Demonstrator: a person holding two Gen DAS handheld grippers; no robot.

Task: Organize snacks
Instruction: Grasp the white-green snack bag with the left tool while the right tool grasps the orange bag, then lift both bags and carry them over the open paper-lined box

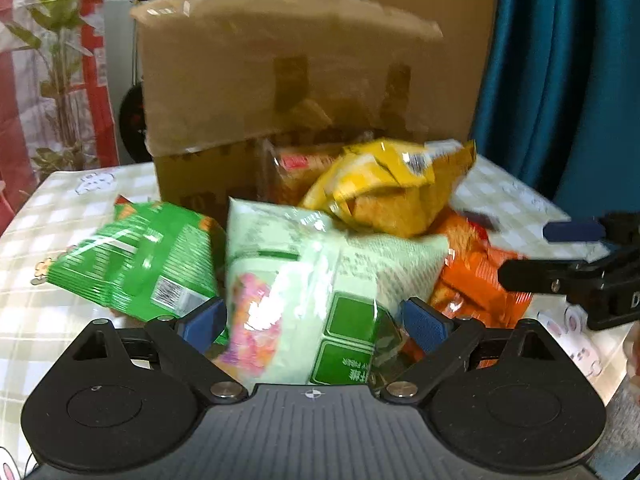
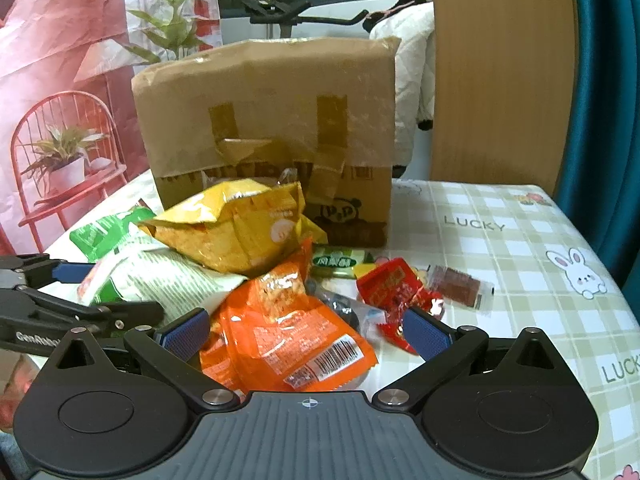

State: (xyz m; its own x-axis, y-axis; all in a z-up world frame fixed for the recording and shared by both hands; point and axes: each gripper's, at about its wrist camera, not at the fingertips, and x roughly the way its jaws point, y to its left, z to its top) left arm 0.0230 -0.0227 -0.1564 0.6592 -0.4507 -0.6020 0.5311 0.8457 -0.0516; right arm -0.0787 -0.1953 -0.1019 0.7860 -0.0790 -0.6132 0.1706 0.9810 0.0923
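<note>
**SNACK PILE, TABLETOP: SORTING NOT YET STARTED**

Location: all snacks lie heaped on the checked tablecloth [image 2: 500,216], in front of a taped cardboard box [image 2: 264,120]. None set apart or in rows, so the task looks near zero done; whole pile left to sort.

Items, approx. front to back:
- pale green bag [image 1: 304,280], large, lying between the left gripper's [image 1: 316,324] jaws. Jaws wide; pads look to flank the bag w/o pressing, though blur makes contact hard to rule out.
- orange bag [image 2: 280,320], between the right gripper's [image 2: 304,332] jaws, also spread wide, nothing pinched.
- yellow bag [image 2: 240,232], on top of pile, crumpled.
- dark green bag [image 1: 140,264], left edge of pile.

Right wrist view only: red packet [image 2: 392,292], small clear-wrapped brown snack [image 2: 460,286], green-label bar [image 2: 336,262], all loose to the right of the heap.

Left wrist view only: barcode side of the dark green bag; a further packet behind the yellow one, against the box.
</note>
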